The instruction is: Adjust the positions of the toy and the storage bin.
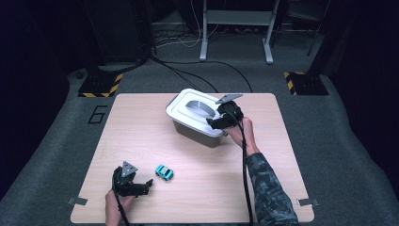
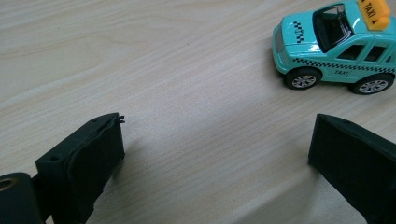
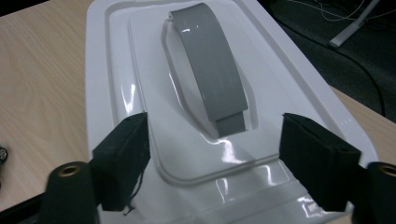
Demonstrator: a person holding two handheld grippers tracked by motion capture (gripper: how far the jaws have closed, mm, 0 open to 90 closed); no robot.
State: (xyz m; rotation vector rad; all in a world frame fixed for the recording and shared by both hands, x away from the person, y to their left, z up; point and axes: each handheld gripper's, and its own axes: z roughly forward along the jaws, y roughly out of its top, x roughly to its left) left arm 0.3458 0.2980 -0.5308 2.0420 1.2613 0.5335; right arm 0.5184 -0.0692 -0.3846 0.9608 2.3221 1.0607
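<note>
From the high view, a white-lidded grey box (image 1: 197, 117) sits on the far half of the wooden table (image 1: 141, 122). The right gripper (image 1: 221, 120) hangs over its near right corner. A small teal toy taxi (image 1: 164, 172) lies near the front edge, just beside the left gripper (image 1: 143, 186). In the left gripper view the jaws stand spread over bare wood, with the taxi (image 2: 336, 46) beyond them and clear of both. In the right gripper view the jaws stand apart above the glossy lid (image 3: 140, 93), gripping nothing, with its flat grey handle (image 3: 210, 70) ahead.
</note>
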